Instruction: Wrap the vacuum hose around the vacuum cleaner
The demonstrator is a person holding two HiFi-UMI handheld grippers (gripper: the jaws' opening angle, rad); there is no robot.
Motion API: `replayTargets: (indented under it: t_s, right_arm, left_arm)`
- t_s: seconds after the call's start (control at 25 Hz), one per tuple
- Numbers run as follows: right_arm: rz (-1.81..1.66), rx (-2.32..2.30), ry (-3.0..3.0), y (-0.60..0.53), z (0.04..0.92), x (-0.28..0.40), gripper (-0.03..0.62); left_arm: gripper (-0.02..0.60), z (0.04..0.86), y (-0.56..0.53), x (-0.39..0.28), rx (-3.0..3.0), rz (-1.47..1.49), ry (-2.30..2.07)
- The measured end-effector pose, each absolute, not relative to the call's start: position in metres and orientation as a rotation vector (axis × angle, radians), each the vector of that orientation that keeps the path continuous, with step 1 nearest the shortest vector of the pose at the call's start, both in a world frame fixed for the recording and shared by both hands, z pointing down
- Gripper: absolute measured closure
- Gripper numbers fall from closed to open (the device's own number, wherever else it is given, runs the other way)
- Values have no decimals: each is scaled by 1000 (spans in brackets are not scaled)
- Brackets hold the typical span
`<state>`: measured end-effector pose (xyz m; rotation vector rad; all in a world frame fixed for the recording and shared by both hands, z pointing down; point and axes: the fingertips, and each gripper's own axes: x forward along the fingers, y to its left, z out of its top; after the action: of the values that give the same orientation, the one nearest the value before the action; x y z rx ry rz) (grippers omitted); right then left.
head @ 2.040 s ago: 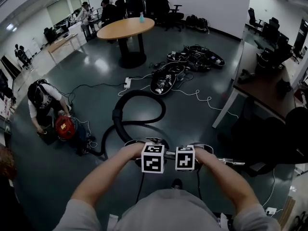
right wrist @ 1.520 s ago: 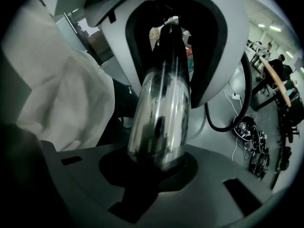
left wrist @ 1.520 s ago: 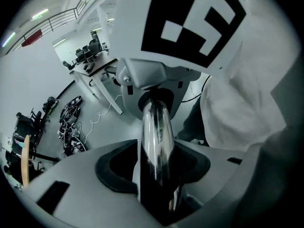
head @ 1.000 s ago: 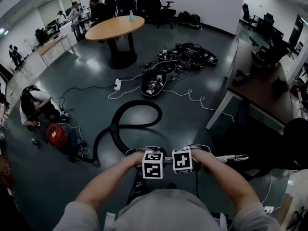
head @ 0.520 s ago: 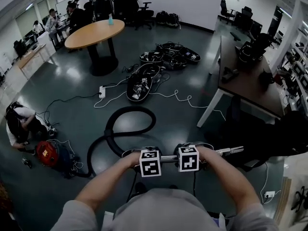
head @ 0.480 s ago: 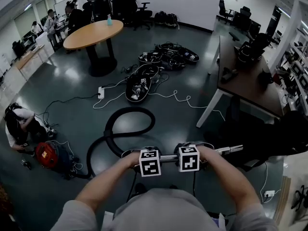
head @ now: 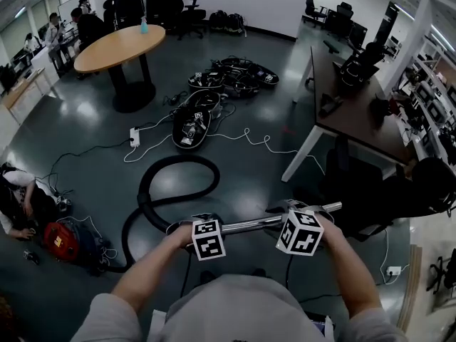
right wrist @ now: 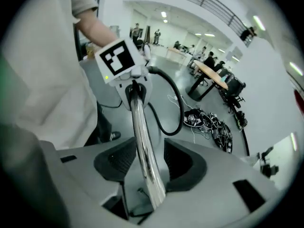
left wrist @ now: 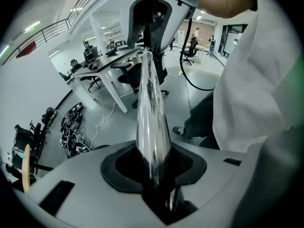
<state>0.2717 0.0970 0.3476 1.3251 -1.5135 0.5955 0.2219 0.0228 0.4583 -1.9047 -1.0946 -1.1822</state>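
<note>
In the head view I hold a chrome vacuum wand (head: 249, 224) level in front of me. My left gripper (head: 199, 231) is shut on the wand (left wrist: 151, 118), both pads (left wrist: 124, 163) pressing its sides. My right gripper (head: 298, 223) sits farther along it toward the free end. Its jaws have just been opening: the wand (right wrist: 142, 146) lies between the pads (right wrist: 183, 163) with a gap showing. The black hose (head: 153, 184) loops across the floor to the red vacuum cleaner (head: 60, 239) at the lower left. The hose (right wrist: 173, 108) also shows in the right gripper view.
A person (head: 14, 205) crouches beside the vacuum cleaner. Open cases of cables (head: 191, 125) and a power strip (head: 133, 132) with white cords lie ahead. A round table (head: 117, 45) stands at the back, a desk (head: 356, 112) and a black chair (head: 427, 184) on the right.
The two marker cubes were side by side; now my right gripper has slid right along the wand, risen and tilted. My left gripper has shifted left, still gripping.
</note>
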Motion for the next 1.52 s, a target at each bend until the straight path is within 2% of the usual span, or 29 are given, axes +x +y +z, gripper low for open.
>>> replayTargets:
  t_s: [0.36, 0.64, 0.68, 0.84, 0.92, 1.52]
  right_arm:
    - [923, 2060, -1640, 59, 338, 263, 414]
    - [1245, 2285, -1972, 8, 331, 259, 413]
    - [1279, 2303, -1986, -1, 334, 263, 413]
    - [1391, 2310, -2056, -45, 347, 278, 333]
    - [1422, 2284, -2110, -73, 348, 281, 319]
    - [1743, 2066, -2501, -224, 339, 282, 318]
  left_arm:
    - [437, 455, -33, 219, -2144, -1165, -966]
    - [437, 446, -88, 226, -2299, -1150, -751]
    - [437, 444, -96, 227, -2323, -1154, -714]
    - [437, 434, -123, 227, -2435, -1181, -578]
    - [437, 427, -136, 226, -2485, -1196, -512]
    - [436, 408, -189, 221, -2723, -1232, 67]
